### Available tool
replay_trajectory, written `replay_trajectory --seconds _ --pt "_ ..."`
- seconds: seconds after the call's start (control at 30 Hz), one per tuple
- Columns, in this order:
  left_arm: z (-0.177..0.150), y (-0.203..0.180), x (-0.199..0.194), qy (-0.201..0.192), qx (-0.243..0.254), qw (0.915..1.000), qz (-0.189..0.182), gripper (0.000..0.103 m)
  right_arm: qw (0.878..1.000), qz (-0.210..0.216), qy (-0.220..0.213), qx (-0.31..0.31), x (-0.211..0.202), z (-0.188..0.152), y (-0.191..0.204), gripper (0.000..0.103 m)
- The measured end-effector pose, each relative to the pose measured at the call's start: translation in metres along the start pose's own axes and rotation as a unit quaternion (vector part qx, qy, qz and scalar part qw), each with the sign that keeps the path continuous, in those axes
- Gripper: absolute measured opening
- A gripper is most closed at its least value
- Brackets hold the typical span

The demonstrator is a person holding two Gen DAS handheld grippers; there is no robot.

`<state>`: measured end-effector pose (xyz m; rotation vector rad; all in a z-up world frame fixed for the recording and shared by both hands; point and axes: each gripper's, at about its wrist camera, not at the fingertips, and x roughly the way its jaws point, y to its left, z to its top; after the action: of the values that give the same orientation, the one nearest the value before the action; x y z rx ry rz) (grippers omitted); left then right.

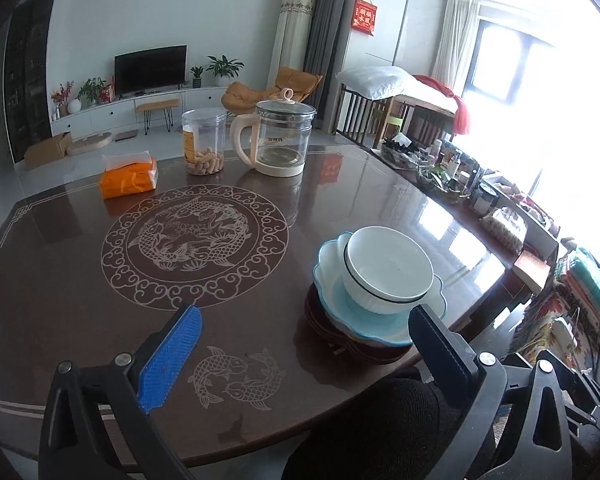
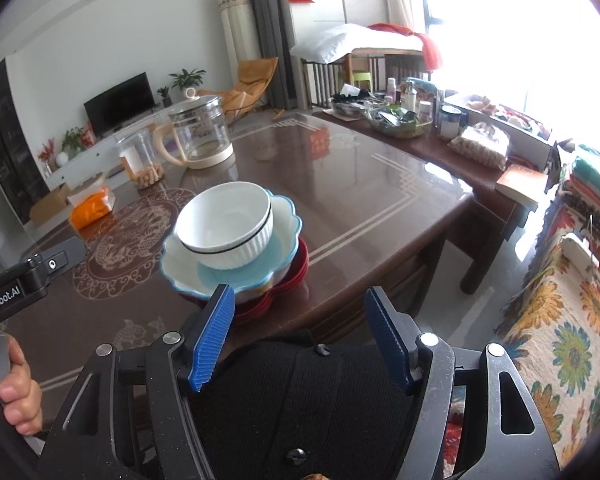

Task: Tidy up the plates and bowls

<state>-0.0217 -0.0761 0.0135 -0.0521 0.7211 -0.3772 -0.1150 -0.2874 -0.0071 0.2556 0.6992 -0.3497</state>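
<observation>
Stack: one pile stands near the table (image 1: 80,248) edge closest to the person. A white bowl (image 1: 388,268) sits tilted inside a blue-rimmed scalloped bowl (image 1: 332,280), which rests on dark red dishes (image 1: 320,320) at the bottom. In the left wrist view the pile lies at about 3 o'clock of the dragon medallion (image 1: 196,248); in the right wrist view it lies at about 11 o'clock of the right gripper.

Left gripper (image 1: 304,344): jaws spread wide, nothing between them, clear of the pile, which sits just beyond its right finger.

Right gripper (image 2: 300,312): jaws apart, empty, the pile's near rim just past its left finger; no pad presses on any dish.

Other items: kettle (image 1: 280,140), jar (image 1: 204,144) and orange pack (image 1: 128,178) stand at the far side, around 12 o'clock of the medallion, well apart from the pile.

Progress, judged: no loose plate or bowl shows elsewhere on the table, so stacking appears complete or nearly so. Possible remainder: the white bowl leans and may need levelling
</observation>
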Motion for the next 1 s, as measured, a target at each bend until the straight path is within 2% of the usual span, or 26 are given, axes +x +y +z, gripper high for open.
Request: replay_trajectory --seconds 0.07,0.13,0.2,0.27,0.4,0.63,1.0 --pt "-0.002 -0.004 -0.002 0.02 0.01 0.9996 0.018 0.103 1.0 0.0 0.003 0.002 -0.004 -0.003 0.001 0.071" --pt "-0.006 -0.015 -0.003 0.043 0.049 0.9976 0.024 0.103 1.0 0.006 0.007 0.001 -0.007 -0.005 0.003 0.071" --pt "-0.011 -0.028 -0.007 0.039 0.099 0.9931 0.05 0.103 1.0 0.01 0.003 -0.006 -0.011 -0.006 0.008 0.071" --pt "-0.016 -0.037 -0.015 0.021 0.129 0.9884 0.077 0.103 1.0 0.006 -0.004 -0.017 -0.016 -0.006 0.014 0.071" --pt "-0.019 -0.037 -0.025 0.021 0.119 0.9908 0.062 0.103 0.999 -0.003 -0.012 -0.035 -0.023 -0.008 0.023 0.071" --pt "-0.019 -0.032 -0.018 0.047 0.115 0.99 0.067 0.103 0.999 -0.012 -0.003 -0.04 -0.023 -0.007 0.026 0.071" --pt "-0.019 -0.033 -0.011 0.059 0.116 0.9895 0.063 0.103 0.998 -0.012 -0.002 -0.054 -0.02 -0.005 0.036 0.071"
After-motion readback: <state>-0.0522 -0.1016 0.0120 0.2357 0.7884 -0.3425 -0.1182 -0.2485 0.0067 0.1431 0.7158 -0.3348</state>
